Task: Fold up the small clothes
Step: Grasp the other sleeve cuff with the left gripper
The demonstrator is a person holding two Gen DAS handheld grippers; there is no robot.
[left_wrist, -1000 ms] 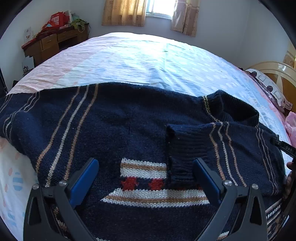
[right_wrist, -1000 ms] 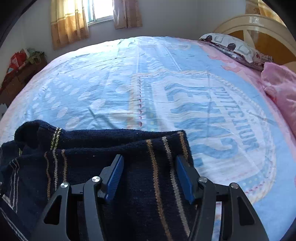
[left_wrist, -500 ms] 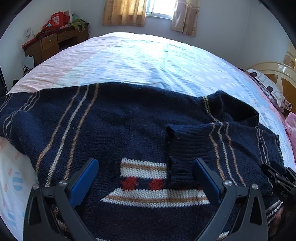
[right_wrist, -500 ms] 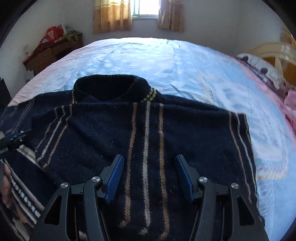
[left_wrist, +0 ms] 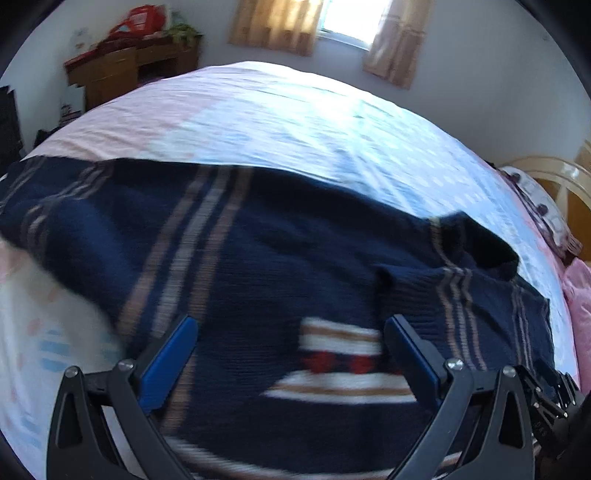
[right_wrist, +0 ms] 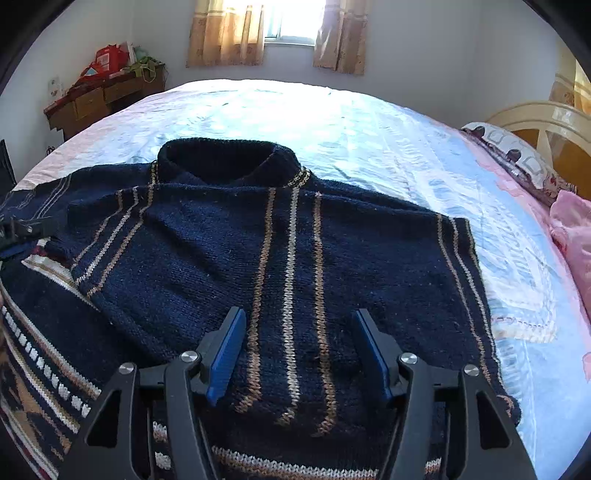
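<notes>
Navy knit wool, striped in tan and cream, covered the near part of the bed: a small sweater point(right_wrist: 295, 258) lay spread on the pale blue and pink bedsheet point(right_wrist: 369, 122), its dark collar point(right_wrist: 225, 162) on the far side from the right gripper point(right_wrist: 297, 325). That gripper hung over the sweater's lower body, pointing down at a slant, its blue-padded jaws standing moderately wide with nothing pinched between them; three vertical stripes ran up the cloth straight ahead of the gap. The jaws had just been opening a little further, with only flat knit below them. A sleeve point(right_wrist: 110, 236) lay folded across the chest to that gripper's left, and beyond it, at the left edge of its view, the tip of the other tool showed.

The left gripper point(left_wrist: 290, 332) hovered over the sweater's patterned front, jaws spread wide and empty, though its view was smeared by blur. Between and just ahead of its pads sat the white, tan and red knitted motif point(left_wrist: 340, 365). The ribbed cuff point(left_wrist: 410, 295) of the folded sleeve lay just ahead of its right-hand pad, and the collar further off to the right. Part of the right tool showed low at the right corner of that view.

Beyond both grippers stood a wooden desk point(right_wrist: 103, 99) piled with red things, curtains point(right_wrist: 225, 33) at a bright window, a patterned pillow point(right_wrist: 517, 155) and a pale headboard point(right_wrist: 546, 118) off to the right.
</notes>
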